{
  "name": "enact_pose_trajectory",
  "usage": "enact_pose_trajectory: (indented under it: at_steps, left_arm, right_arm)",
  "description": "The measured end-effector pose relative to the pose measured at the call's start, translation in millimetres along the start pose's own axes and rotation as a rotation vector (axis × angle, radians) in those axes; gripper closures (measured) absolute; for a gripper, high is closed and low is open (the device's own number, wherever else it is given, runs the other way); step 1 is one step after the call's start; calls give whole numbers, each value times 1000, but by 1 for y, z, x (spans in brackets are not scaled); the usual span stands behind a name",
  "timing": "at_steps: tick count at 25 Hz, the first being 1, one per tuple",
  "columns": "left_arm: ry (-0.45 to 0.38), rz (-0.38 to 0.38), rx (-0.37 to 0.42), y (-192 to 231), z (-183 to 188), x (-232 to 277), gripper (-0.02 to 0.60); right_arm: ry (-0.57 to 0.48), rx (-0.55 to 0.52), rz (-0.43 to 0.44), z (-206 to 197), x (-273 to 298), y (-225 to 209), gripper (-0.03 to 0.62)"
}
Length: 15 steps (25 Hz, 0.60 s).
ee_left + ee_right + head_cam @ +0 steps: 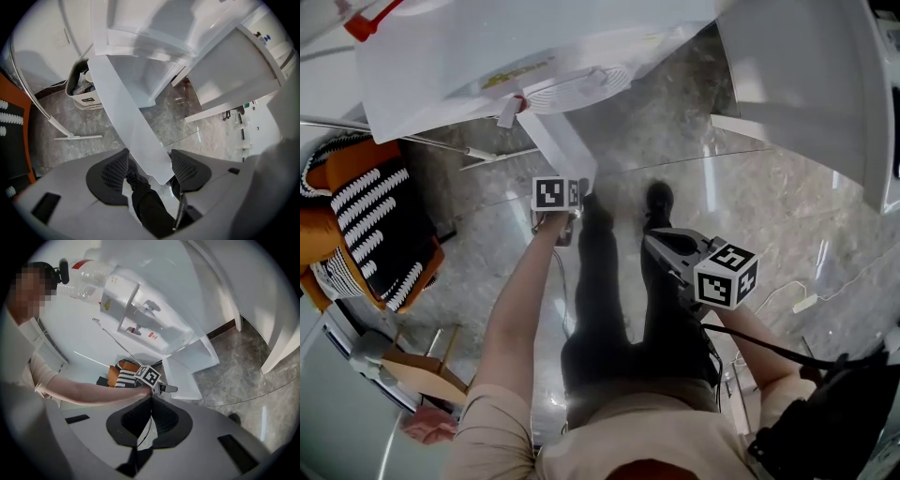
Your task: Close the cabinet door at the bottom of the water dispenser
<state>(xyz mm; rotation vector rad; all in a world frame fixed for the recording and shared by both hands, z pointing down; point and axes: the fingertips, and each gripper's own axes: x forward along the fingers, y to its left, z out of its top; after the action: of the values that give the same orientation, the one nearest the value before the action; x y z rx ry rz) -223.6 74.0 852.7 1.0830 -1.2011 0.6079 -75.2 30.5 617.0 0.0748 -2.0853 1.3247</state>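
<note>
Closing step is barely started: door [124, 103] hangs swung out from the dispenser [154, 28] base, its free edge between the left gripper's [150, 164] spread jaws, unpinched. Right gripper [150, 416] is closed and empty. Next I'd push the door flush.

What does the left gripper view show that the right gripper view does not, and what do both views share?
Only the left gripper view: the left gripper with its jaws open on either side of the cabinet door edge, and a bin beside the dispenser.
Only the right gripper view: the right gripper with its jaws shut, the person's arm, the bottle and the taps.
Both: the cabinet door standing open, the marble floor and the striped cushion.
</note>
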Motion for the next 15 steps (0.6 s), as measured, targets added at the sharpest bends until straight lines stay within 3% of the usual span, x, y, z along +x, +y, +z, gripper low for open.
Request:
enact_pose_trajectory:
  at_steps: [15]
  left_arm:
    - [-28, -58, -94, -22, 18, 11, 305]
  right_arm:
    - [-119, 76, -58, 7, -44, -19, 582]
